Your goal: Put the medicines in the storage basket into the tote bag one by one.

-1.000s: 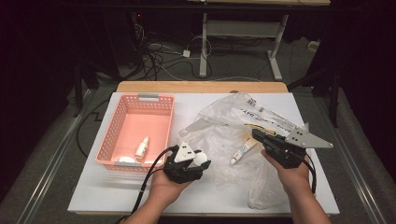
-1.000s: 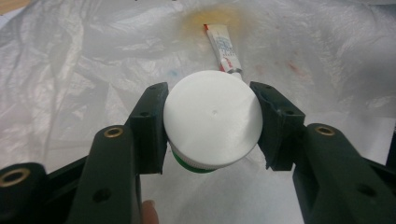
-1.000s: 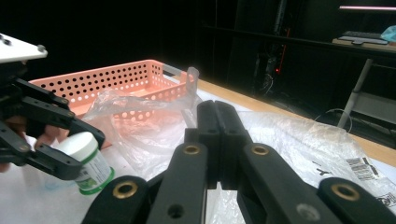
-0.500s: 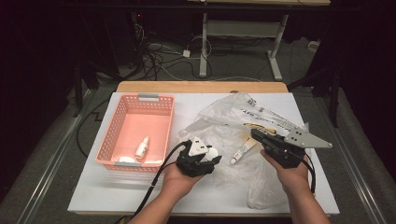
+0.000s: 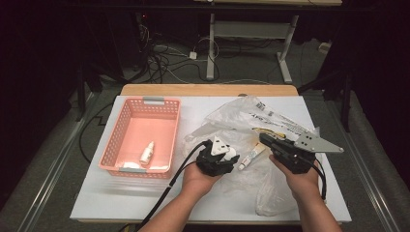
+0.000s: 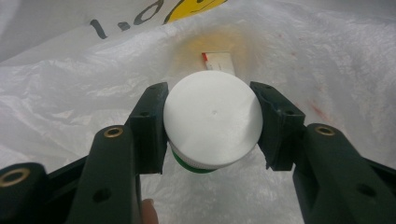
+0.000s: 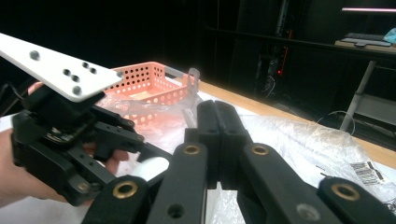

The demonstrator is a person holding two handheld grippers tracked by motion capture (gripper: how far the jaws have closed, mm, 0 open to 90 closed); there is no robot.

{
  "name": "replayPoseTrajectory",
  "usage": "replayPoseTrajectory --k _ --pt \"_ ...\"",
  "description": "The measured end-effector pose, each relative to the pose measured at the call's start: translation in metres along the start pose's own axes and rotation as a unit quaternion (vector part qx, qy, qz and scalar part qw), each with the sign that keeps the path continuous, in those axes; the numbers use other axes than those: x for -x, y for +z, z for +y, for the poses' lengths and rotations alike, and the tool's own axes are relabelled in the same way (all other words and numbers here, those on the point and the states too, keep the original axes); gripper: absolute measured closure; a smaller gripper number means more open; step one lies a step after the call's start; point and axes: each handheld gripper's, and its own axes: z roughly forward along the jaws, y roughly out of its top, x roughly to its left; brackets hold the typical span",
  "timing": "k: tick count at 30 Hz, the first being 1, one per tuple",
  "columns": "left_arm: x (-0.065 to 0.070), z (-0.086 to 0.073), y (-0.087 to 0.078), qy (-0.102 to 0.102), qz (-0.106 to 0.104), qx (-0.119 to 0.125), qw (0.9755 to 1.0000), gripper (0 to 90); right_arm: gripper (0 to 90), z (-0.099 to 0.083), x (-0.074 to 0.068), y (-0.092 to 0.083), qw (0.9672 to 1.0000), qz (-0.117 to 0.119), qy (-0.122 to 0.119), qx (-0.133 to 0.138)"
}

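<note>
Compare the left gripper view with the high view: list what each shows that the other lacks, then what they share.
Left gripper view alone: the left gripper is shut on a white-capped jar with a green band under the cap, and yellow print on the plastic bag.

High view alone: the pink basket with a small white bottle in it, the right gripper, and a tube lying on the bag.

Both: the left gripper and the crumpled bag.

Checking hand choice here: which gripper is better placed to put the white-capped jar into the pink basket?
Left, probably. The left gripper already clamps the jar and is nearer the basket. The right gripper is shut on the plastic bag.
</note>
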Motion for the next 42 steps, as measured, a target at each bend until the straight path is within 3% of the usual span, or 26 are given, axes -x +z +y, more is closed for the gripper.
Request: replayPoseTrajectory --k 8,23,38,42 --pt "-0.001 0.008 0.022 0.005 0.011 0.001 0.9999 48.9 90.0 0.000 0.000 0.000 1.0000 0.000 0.001 -0.001" --pt "-0.004 0.009 0.052 -0.015 0.022 -0.009 0.9996 48.7 90.0 0.000 0.001 0.000 1.0000 0.002 0.004 -0.001" --pt "-0.007 0.006 0.066 -0.037 0.019 -0.001 0.9991 48.0 90.0 -0.001 0.002 0.001 1.0000 0.000 0.007 -0.002" --pt "-0.006 0.008 0.065 -0.035 0.022 0.011 0.9991 41.2 90.0 -0.002 0.002 0.001 1.0000 0.000 0.007 -0.001"
